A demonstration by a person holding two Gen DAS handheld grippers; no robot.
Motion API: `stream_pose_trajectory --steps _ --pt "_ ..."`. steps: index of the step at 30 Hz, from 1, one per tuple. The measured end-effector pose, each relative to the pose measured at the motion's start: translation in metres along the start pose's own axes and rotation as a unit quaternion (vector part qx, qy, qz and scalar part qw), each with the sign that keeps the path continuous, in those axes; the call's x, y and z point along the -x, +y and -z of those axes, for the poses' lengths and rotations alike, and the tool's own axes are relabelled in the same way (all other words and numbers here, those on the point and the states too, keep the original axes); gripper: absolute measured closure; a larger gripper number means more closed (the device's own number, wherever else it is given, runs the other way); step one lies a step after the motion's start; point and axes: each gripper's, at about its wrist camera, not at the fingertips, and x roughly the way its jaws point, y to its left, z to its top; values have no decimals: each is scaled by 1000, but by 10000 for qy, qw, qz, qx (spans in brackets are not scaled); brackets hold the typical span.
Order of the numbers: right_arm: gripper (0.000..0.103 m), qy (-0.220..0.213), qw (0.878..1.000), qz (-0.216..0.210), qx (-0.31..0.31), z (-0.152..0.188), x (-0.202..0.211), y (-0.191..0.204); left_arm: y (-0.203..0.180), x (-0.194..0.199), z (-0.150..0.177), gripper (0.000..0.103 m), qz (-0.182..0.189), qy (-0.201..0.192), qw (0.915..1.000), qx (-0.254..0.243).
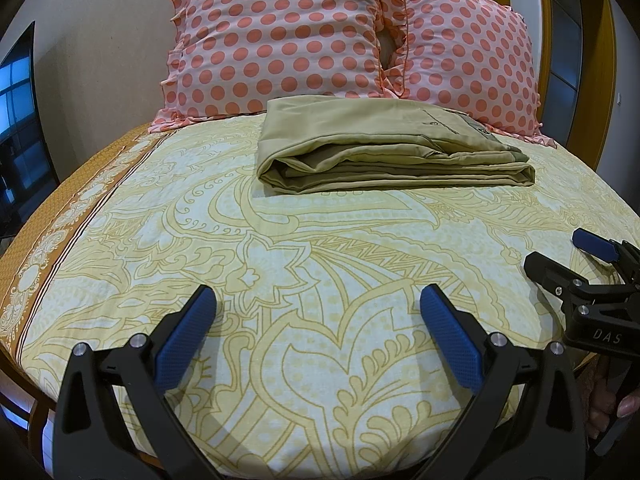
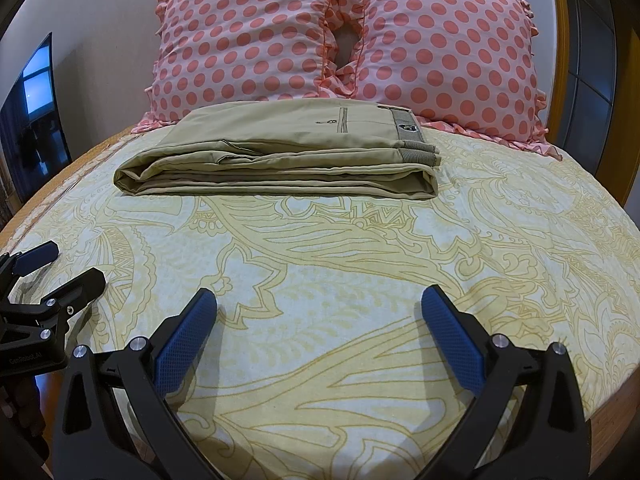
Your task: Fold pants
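The soft, floppy pants (image 2: 276,152) lie folded on the bed (image 2: 360,280); grab their thick edge. Both hand-held grippers, left (image 1: 318,336) and right (image 2: 319,336), are spread apart, holding nothing.

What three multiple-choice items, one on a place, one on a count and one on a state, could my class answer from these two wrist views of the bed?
1. Where do the khaki pants lie?
A. On the bedsheet, just in front of the pillows
B. On the floor
C. Between the right gripper's fingers

2. How many polka-dot pillows stand at the head of the bed?
A. One
B. Two
C. Four

3. In what state are the left gripper and right gripper?
A. Both open, holding nothing
B. Both shut on the pants
C. One shut on a pillow

Answers: 1 A, the folded stack rests on the sheet near the pillows; 2 B, two stand side by side; 3 A, each view shows spread blue pads with only sheet between.
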Motion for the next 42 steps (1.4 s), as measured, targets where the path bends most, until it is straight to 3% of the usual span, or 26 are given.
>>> stream_pose_trajectory --steps 42 --pt "1 1 10000 -7 5 0 0 0 4 -3 -4 2 6 75 10000 -14"
